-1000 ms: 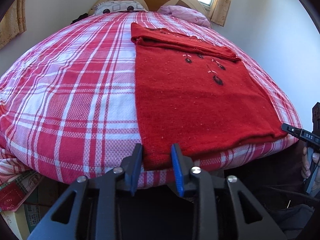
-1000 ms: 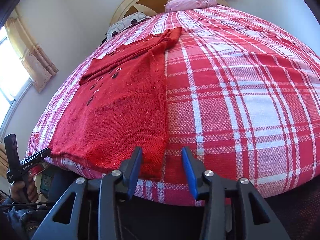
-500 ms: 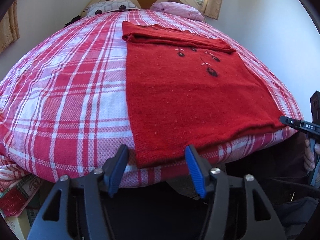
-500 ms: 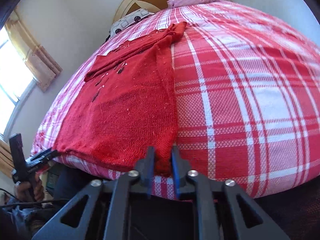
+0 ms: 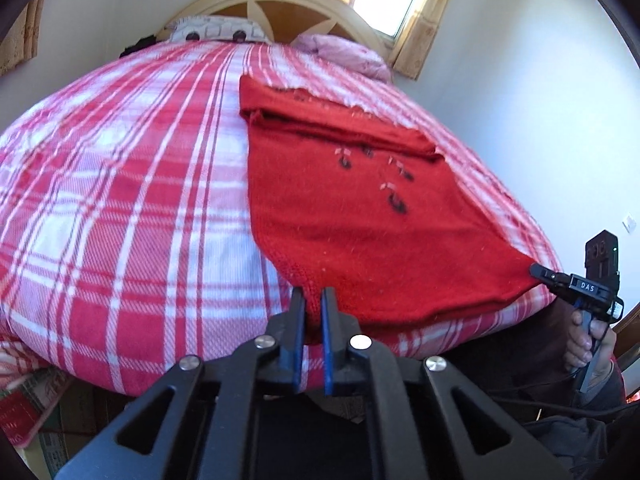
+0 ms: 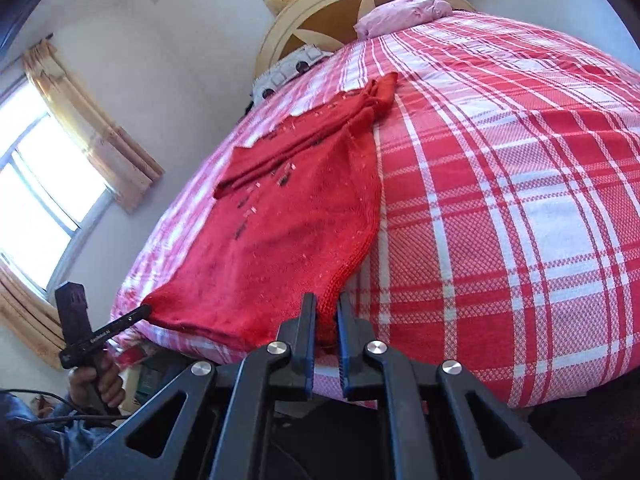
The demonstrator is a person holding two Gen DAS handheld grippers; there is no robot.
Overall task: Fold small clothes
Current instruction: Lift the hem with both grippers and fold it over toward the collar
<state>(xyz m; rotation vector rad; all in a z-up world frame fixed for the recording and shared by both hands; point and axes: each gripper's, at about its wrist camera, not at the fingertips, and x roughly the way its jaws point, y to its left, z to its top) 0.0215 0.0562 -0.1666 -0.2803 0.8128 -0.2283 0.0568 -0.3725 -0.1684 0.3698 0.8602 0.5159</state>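
A red knit sweater [image 5: 360,216] with small dark embroidered marks lies flat on the red-and-white plaid bed [image 5: 120,208], its sleeves folded across the far end. My left gripper [image 5: 313,294] is shut on the sweater's near left hem corner. My right gripper [image 6: 326,300] is shut on the near right hem corner of the sweater [image 6: 280,240]. Each gripper also shows in the other's view: the right one [image 5: 538,270] at the far hem corner, the left one [image 6: 146,309] likewise. Both corners are lifted slightly off the bed [image 6: 500,200].
A curved wooden headboard [image 5: 288,4], a patterned pillow [image 5: 216,32] and a pink pillow [image 5: 340,52] are at the far end. Windows with curtains [image 6: 92,136] line the wall. Boxes [image 5: 24,412] sit on the floor beside the bed.
My left gripper went from open around the hem corner to shut on it. My right gripper stayed shut on its corner. Both have raised the hem a little and the views tilted upward.
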